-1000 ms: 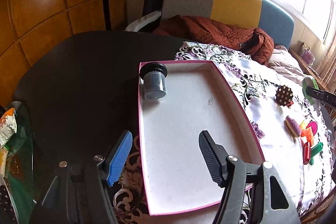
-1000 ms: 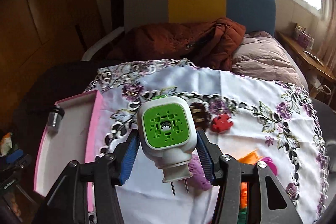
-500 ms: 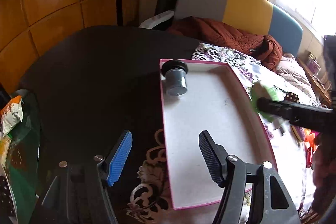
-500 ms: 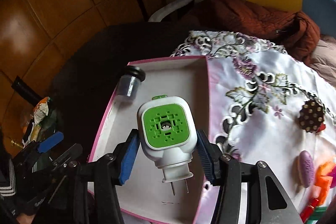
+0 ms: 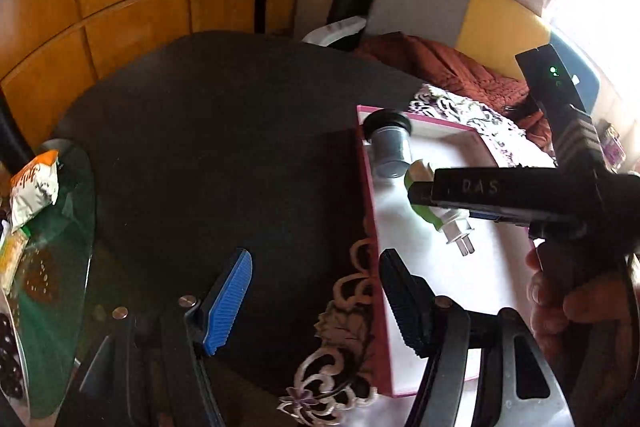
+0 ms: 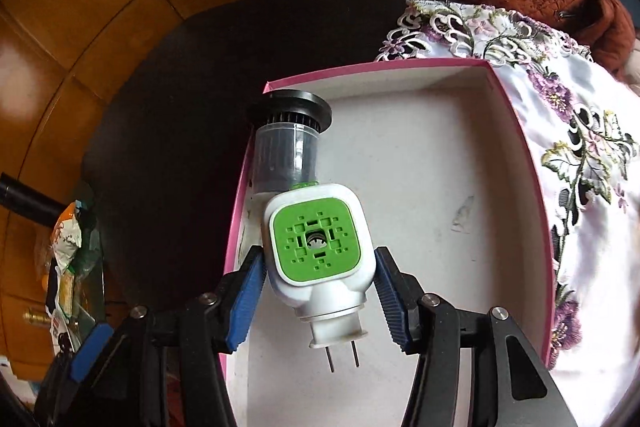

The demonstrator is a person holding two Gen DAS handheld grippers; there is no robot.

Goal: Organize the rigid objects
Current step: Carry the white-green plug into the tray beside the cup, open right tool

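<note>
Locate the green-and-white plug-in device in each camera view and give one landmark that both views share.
Left wrist view: the plug-in device sits right of centre, mostly hidden behind the right gripper, prongs pointing lower right, over the pink-rimmed tray.
Right wrist view: centre, green face toward the camera, between the gripper's fingers.
Shared landmark: the grey canister with black cap in the tray's far left corner.

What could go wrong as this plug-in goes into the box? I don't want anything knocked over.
The plug-in, gripped in the right gripper, hangs right beside the jar in the box's corner, so lowering it could bump the jar. Its prongs stick out and may scrape the box floor.
</note>
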